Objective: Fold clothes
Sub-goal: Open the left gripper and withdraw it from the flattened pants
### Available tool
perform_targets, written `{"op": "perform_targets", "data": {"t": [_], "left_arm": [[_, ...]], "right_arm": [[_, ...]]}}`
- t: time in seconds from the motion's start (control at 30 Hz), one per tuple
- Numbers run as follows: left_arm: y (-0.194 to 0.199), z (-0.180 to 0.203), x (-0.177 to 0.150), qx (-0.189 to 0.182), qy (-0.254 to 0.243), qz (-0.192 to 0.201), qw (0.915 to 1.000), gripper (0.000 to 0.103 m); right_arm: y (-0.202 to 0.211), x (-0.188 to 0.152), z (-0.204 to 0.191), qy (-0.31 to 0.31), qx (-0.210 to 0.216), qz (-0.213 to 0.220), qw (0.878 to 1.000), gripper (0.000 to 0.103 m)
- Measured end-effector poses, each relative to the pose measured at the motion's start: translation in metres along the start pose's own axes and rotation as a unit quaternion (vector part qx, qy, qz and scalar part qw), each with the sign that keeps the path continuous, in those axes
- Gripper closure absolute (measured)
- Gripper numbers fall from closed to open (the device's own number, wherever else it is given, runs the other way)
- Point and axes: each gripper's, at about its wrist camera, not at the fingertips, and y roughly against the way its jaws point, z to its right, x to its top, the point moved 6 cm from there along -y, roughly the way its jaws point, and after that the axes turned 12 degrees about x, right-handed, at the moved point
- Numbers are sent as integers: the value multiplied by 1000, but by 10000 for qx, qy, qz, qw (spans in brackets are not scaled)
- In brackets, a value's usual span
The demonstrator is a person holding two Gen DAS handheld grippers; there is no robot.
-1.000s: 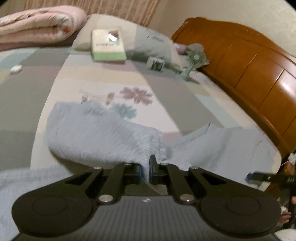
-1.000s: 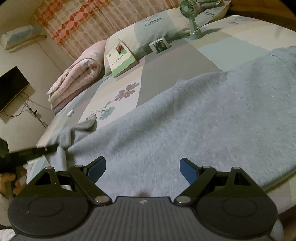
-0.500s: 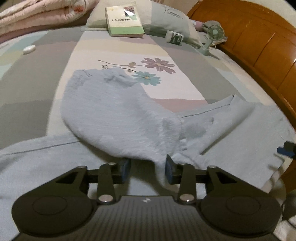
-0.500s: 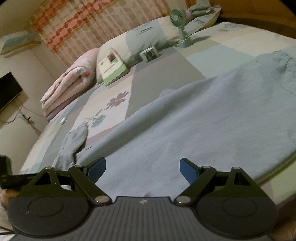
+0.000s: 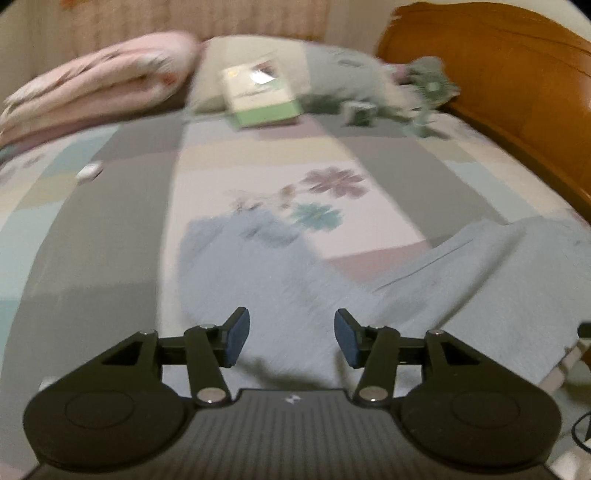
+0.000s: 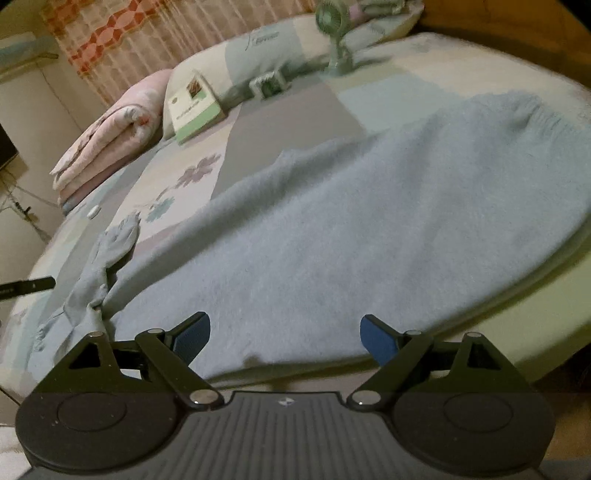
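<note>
A light blue garment (image 6: 369, 229) lies spread over the near part of the bed. One sleeve (image 5: 240, 266) is folded across toward the bed's middle; in the right wrist view that sleeve (image 6: 107, 254) is at the left. My left gripper (image 5: 291, 338) hovers just above the sleeve's near end, its jaws opening, with nothing between the blue pads. My right gripper (image 6: 284, 338) stands open above the garment's near hem, close to the mattress edge, holding nothing. The tip of the left gripper (image 6: 29, 286) shows at the far left of the right wrist view.
A patchwork bedspread (image 5: 122, 206) covers the bed. Toward the far end are a folded pink quilt (image 5: 92, 85), a pillow with a green book (image 5: 258, 99), a small box (image 6: 267, 85), a green desk fan (image 6: 334, 29) and a small white object (image 5: 88, 173). A wooden headboard (image 5: 517, 92) runs along the right.
The left gripper was shut on the sleeve; it has let the cloth go, opened and lifted off it. The sleeve now lies on the bed. The right gripper stayed open and shifted slightly.
</note>
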Motion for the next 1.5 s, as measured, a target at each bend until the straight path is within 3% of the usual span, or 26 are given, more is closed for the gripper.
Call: {"op": "perform_targets", "data": {"t": [0.1, 0.27, 0.33, 0.4, 0.5, 0.63, 0.93, 1.03, 1.23, 1.47, 1.5], "left_arm": [[-8, 33, 18, -354, -386, 194, 9984, 47], [-25, 101, 47, -1141, -1013, 466, 9872, 47], [-35, 123, 60, -1429, -1189, 544, 9811, 51], [-51, 141, 71, -1591, -1358, 552, 9763, 62], [-83, 167, 87, -1741, -1525, 475, 9717, 63], [-119, 195, 92, -2167, -1471, 35, 9651, 64], [-153, 242, 75, -2587, -2007, -260, 9445, 66], [-154, 251, 73, -2602, -2171, -198, 9406, 74], [-147, 269, 65, -2633, -2643, 49, 9278, 78], [-157, 280, 76, -3026, -2445, -244, 9209, 79], [-158, 282, 78, -3112, -2406, -308, 9189, 92]], "right_arm": [[1, 15, -1, 419, -464, 105, 9980, 11], [-34, 8, 13, 757, -1107, -451, 9899, 9], [-34, 3, 10, 920, -1053, -433, 9892, 6], [-29, 2, 10, 909, -975, -412, 9902, 6], [-20, 8, 14, 722, -977, -249, 9923, 6], [-17, 23, 18, 626, -1033, -92, 9926, 6], [-25, 45, 12, 769, -854, 19, 9934, 6], [-29, 45, 13, 844, -901, -42, 9923, 6], [-34, 42, 19, 741, -835, -101, 9937, 6], [-37, 36, 17, 719, -776, -152, 9943, 6], [-37, 36, 17, 729, -772, -152, 9942, 6]]}}
